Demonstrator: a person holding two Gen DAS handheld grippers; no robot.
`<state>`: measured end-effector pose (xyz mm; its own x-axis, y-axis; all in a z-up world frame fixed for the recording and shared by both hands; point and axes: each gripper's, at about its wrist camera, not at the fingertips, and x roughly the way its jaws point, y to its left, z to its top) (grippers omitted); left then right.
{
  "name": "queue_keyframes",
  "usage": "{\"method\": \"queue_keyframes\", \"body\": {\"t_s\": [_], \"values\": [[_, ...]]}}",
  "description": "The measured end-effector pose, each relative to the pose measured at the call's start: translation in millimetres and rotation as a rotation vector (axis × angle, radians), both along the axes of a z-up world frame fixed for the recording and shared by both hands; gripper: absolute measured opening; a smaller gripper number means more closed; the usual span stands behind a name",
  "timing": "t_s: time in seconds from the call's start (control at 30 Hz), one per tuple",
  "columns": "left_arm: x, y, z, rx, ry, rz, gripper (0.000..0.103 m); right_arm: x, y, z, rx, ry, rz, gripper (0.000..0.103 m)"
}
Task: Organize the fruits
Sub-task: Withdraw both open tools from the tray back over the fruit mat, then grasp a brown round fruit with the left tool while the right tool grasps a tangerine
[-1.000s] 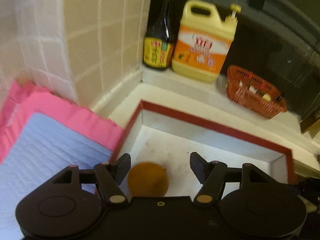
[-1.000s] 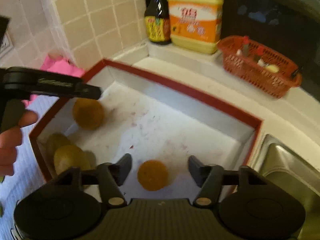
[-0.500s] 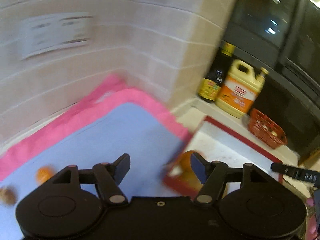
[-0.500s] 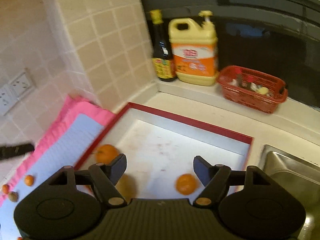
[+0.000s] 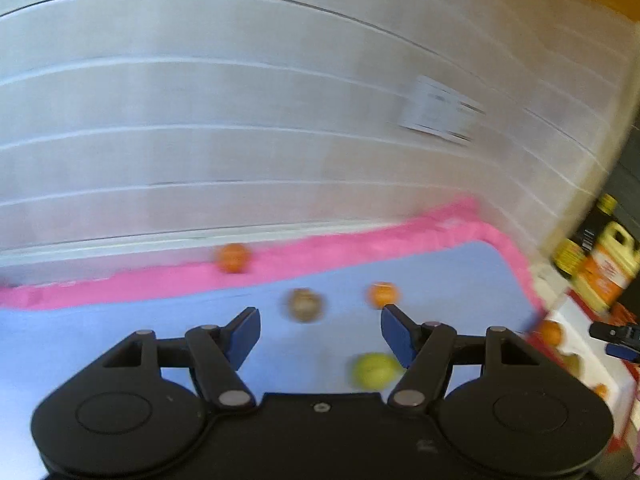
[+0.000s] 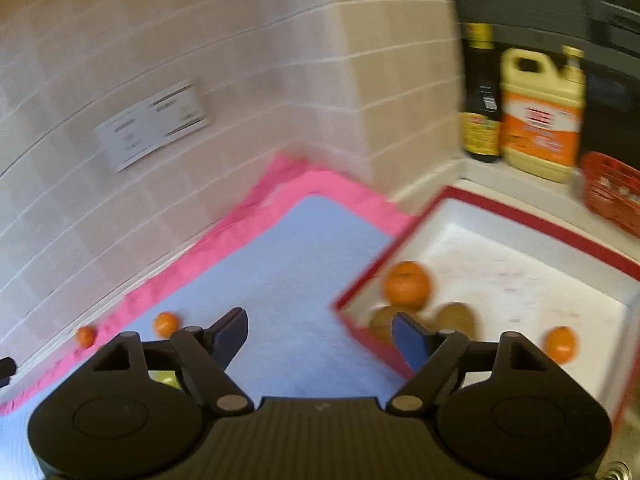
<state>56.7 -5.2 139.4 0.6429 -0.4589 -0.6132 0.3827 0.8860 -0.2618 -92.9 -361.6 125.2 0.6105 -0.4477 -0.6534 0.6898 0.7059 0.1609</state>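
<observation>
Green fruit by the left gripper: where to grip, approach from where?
Grip the green fruit across its widest middle, from above. It is round and lies free on the blue mat, so any jaw angle works. The left gripper is already open.

**Both views swung from box to mat**

Left hand-held gripper: one second ago over the red-rimmed box with an orange fruit between its open fingers; now over the blue mat, facing the tiled wall, nothing between them. Brown fruit, orange fruit and green fruit have come into view ahead. Right hand-held gripper: moved leftward from over the box interior to its corner, half over the mat.
</observation>
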Motion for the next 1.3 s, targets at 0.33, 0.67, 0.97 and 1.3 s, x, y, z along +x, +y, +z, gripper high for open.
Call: {"method": "queue_keyframes", "body": {"t_s": [0.33,0.67,0.97,1.3], "values": [[-9.7,71.9,-75.8,0.084,0.144,-0.025,0.08,121.6,52.3,-34.0,-0.02,0.093,0.247,0.083],[-12.8,41.7,-124.4,0.261,0.188,-0.159,0.08,236.9,45.8,-100.4,-0.012,0.228,0.387,0.082],[-8.2,21.0,-135.4,0.336,0.175,-0.207,0.079,272.7,32.2,-141.8,0.048,0.271,0.396,0.064],[-17.6,13.5,-131.7,0.428,0.132,-0.2,0.048,277.1,32.0,-144.9,0.005,0.252,0.419,0.043]]}}
